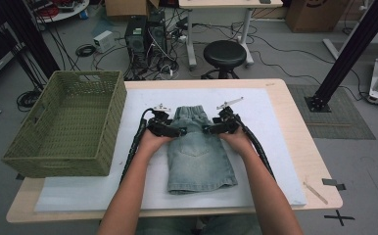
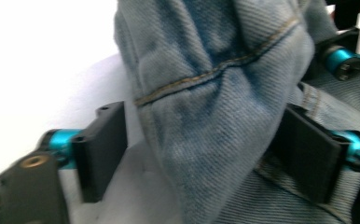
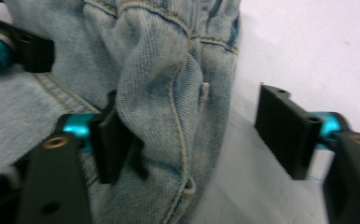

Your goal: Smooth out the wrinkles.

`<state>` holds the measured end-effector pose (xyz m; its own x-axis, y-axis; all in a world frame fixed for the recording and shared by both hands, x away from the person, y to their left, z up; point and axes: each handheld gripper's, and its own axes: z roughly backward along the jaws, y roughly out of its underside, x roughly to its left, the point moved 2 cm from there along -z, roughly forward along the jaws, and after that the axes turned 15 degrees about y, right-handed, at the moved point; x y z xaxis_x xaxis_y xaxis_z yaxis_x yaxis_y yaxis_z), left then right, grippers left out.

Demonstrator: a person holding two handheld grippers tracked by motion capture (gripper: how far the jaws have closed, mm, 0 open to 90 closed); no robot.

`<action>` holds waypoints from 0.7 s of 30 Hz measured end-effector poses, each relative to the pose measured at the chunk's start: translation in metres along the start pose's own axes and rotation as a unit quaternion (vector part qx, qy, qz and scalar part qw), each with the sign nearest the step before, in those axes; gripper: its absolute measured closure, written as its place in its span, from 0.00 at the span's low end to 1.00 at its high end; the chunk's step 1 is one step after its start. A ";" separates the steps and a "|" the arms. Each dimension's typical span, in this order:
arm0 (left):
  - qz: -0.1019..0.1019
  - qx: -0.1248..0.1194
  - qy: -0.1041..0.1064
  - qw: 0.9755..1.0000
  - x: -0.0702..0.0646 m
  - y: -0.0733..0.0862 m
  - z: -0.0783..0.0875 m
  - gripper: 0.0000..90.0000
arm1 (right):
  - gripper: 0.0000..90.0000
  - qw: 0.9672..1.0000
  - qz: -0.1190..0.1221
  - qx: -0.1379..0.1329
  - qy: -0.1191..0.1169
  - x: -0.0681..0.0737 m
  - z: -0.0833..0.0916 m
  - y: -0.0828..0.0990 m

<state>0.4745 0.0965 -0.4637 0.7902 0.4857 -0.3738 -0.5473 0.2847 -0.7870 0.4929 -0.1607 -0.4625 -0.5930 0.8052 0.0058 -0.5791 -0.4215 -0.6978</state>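
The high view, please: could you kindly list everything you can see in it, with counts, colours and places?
denim shorts: one, faded blue, middle of the mat, waistband away from the person
mat: one, white, covering the table
table: one, light wood
basket: one, olive green, woven, table's left edge
stool: one, black, floor beyond the table
computer tower: one, black, floor
left hand-held gripper: one, black, open around a fold of the shorts' left side
right hand-held gripper: one, black, open around a fold of the right side

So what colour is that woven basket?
Olive green basket, clearest in the high view.
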 end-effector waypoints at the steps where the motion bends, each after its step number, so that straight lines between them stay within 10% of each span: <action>1: -0.003 0.001 0.001 1.000 0.000 0.000 0.000 0.28 | 0.40 1.000 0.001 0.000 -0.003 0.000 0.000 0.000; 9: -0.035 0.010 0.022 0.999 -0.007 -0.001 -0.004 0.67 | 0.85 0.998 -0.015 0.004 -0.055 0.000 0.002 0.000; 21: -0.093 -0.014 0.032 0.995 -0.022 -0.020 0.000 0.89 | 0.92 0.999 0.006 -0.035 -0.024 -0.004 0.027 -0.008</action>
<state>0.4684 0.0797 -0.4399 0.8933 0.3733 -0.2505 -0.3834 0.3416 -0.8581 0.4848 -0.1720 -0.4375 -0.6274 0.7781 0.0300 -0.5316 -0.3997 -0.7468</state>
